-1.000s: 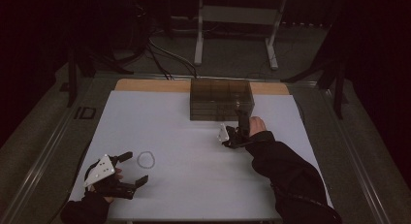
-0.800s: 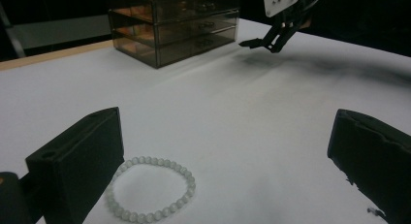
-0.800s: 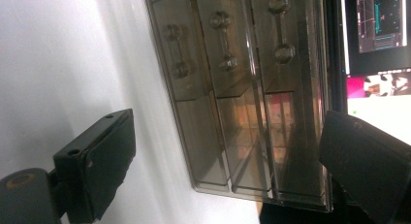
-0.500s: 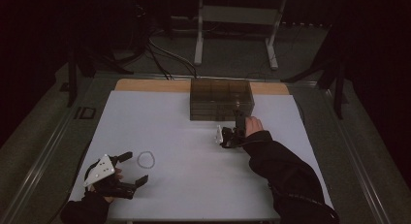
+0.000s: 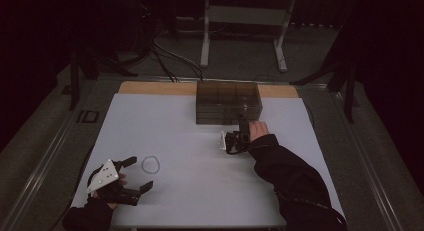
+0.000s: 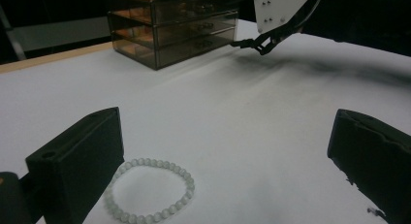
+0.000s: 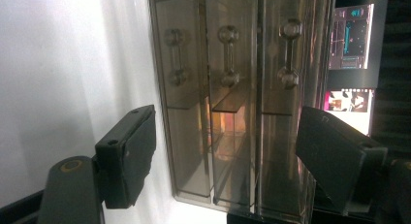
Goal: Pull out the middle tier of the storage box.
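Both hand-held grippers stood open: left [image 5: 137, 174] beside the bracelet [image 5: 150, 164], right [image 5: 243, 125], closing, faced dim drawers [image 5: 228, 102], contents unclear.

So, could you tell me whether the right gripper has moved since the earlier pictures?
Yes, slightly. In the high view the right gripper has shifted a little leftward along the front of the drawer box. Its jaws have just been closing, with nothing pressed between them.

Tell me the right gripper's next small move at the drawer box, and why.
Probably ease the right gripper forward toward a drawer handle. Its jaws have just been closing, nothing sits between them, and they face the front of the drawer box, short of its three handles, turned on its side. The bracelet waits by the left gripper.
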### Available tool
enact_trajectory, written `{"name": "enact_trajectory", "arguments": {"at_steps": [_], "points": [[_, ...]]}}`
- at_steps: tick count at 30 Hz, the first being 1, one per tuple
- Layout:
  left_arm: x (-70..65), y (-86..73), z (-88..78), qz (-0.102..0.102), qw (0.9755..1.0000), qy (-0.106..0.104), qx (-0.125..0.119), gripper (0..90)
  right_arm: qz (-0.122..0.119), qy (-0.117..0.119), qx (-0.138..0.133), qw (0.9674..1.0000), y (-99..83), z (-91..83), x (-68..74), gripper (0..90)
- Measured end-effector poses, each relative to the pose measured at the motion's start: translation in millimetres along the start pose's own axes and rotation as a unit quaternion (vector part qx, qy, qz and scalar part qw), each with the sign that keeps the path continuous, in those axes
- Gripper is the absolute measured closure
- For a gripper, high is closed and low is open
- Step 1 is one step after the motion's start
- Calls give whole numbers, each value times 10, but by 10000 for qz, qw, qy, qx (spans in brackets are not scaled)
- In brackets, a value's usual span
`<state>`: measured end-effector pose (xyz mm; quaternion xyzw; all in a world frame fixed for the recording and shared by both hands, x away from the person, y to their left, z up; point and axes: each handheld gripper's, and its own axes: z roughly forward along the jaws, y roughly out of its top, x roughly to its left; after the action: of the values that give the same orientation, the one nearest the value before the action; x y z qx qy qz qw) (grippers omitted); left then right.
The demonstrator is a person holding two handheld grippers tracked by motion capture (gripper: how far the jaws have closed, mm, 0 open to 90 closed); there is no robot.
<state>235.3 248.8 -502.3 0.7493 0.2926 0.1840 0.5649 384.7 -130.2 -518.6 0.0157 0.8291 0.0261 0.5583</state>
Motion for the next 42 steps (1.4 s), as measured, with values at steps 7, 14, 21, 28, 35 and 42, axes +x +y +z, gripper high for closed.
{"name": "enact_trajectory", "arguments": {"at_steps": [7, 14, 21, 28, 35, 42], "points": [[0, -2, -2, -6, 10000, -13, -17, 11, -17, 19, -8, 10000, 67, 25, 13, 340], [-7, -5, 3, 25, 10000, -13, 0, 11, -43, -15, 11, 10000, 121, 69, 43, 523], [-2, -4, -1, -9, 10000, -19, -18, 11, -224, -232, 119, 9994, 159, 118, 100, 657], [6, -9, 1, -26, 10000, -29, -3, 11, -334, -444, 195, 9983, 165, 174, 124, 708], [3, -8, 0, -27, 10000, -36, -15, 11, -489, -539, 278, 9970, 169, 249, 129, 741], [8, -11, 0, -38, 10000, -49, 3, 11, -620, -561, 302, 9960, 195, 287, 137, 755]]}}
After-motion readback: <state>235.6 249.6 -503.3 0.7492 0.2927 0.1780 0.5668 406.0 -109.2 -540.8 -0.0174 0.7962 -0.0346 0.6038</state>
